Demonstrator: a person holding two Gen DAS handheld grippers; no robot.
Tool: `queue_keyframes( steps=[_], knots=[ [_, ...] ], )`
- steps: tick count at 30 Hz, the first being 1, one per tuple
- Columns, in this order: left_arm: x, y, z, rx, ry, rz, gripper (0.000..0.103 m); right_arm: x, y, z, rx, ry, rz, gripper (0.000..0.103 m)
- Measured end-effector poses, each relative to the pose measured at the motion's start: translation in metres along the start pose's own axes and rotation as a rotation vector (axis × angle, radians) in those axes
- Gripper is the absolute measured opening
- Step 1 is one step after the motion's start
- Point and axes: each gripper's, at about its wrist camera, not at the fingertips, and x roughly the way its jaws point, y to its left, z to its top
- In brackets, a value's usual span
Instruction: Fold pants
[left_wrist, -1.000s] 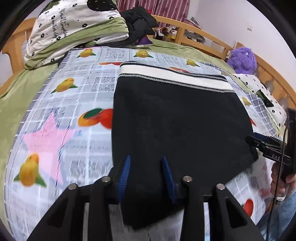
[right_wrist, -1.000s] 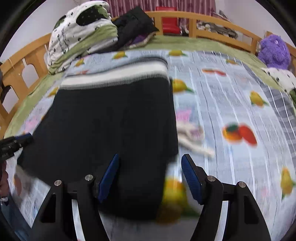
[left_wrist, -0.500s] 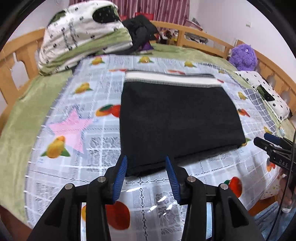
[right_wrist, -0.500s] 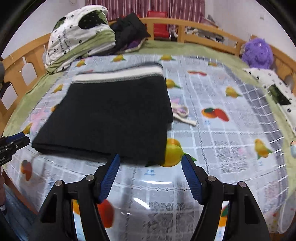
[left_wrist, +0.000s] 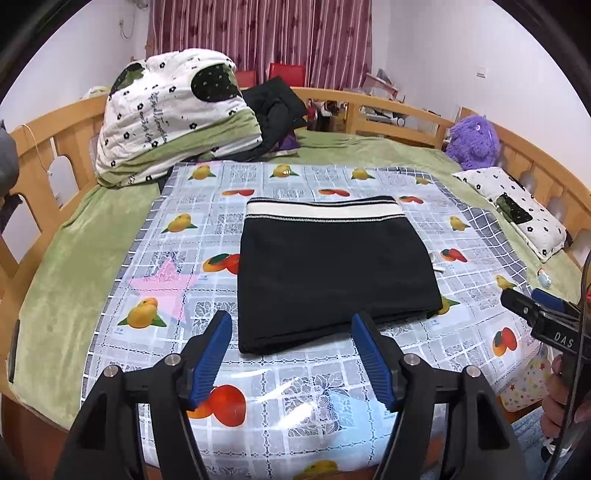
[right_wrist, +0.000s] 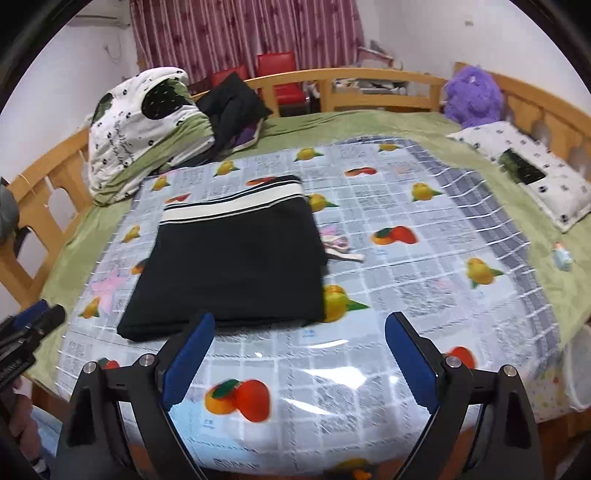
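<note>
Left wrist view takes in the bed (left_wrist: 66, 266), its fruit-print mat (left_wrist: 295, 398), and the black pants (left_wrist: 332, 273) folded into a flat rectangle mid-mat, white waistband on the far edge. Judging by this, folding looks finished; leaving well means lifting both tools clear without snagging the near hem. Left gripper (left_wrist: 297, 358) and right gripper (right_wrist: 299, 360) have just been opening and stand spread with nothing between their jaws.
</note>
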Motion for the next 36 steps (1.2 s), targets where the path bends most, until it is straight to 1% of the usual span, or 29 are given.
queue_keyframes(
  steps=[2,3,6,10,13,17,19,20,26,36],
  knots=[
    [-0.004,0.000,-0.005,-0.002,-0.012,0.010,0.075,-0.010,0.002,-0.003,-0.010,-0.014,-0.037,0.093],
    [-0.004,0.001,-0.006,-0.009,-0.012,0.017,0.075,-0.014,0.003,-0.005,-0.017,-0.019,-0.039,0.093],
    [-0.003,0.005,-0.007,-0.042,0.021,0.008,0.075,-0.026,0.010,-0.008,-0.056,-0.043,-0.049,0.095],
    [-0.011,0.003,-0.008,-0.036,0.001,0.032,0.075,-0.034,0.018,-0.011,-0.098,-0.050,-0.051,0.096],
    [-0.017,0.001,-0.008,-0.034,-0.006,0.028,0.076,-0.037,0.021,-0.013,-0.110,-0.049,-0.047,0.097],
    [-0.021,0.000,-0.010,-0.021,-0.029,0.045,0.076,-0.038,0.021,-0.014,-0.104,-0.046,-0.035,0.098],
    [-0.018,0.000,-0.009,-0.028,-0.009,0.050,0.076,-0.037,0.021,-0.013,-0.097,-0.040,-0.027,0.098],
    [-0.018,0.001,-0.009,-0.030,-0.005,0.041,0.076,-0.037,0.022,-0.013,-0.096,-0.041,-0.026,0.098],
    [-0.016,-0.002,-0.011,-0.008,-0.007,0.060,0.076,-0.035,0.024,-0.013,-0.094,-0.034,-0.025,0.098],
    [-0.016,-0.004,-0.011,-0.002,-0.003,0.059,0.076,-0.033,0.026,-0.013,-0.088,-0.039,-0.033,0.098]
  ],
)
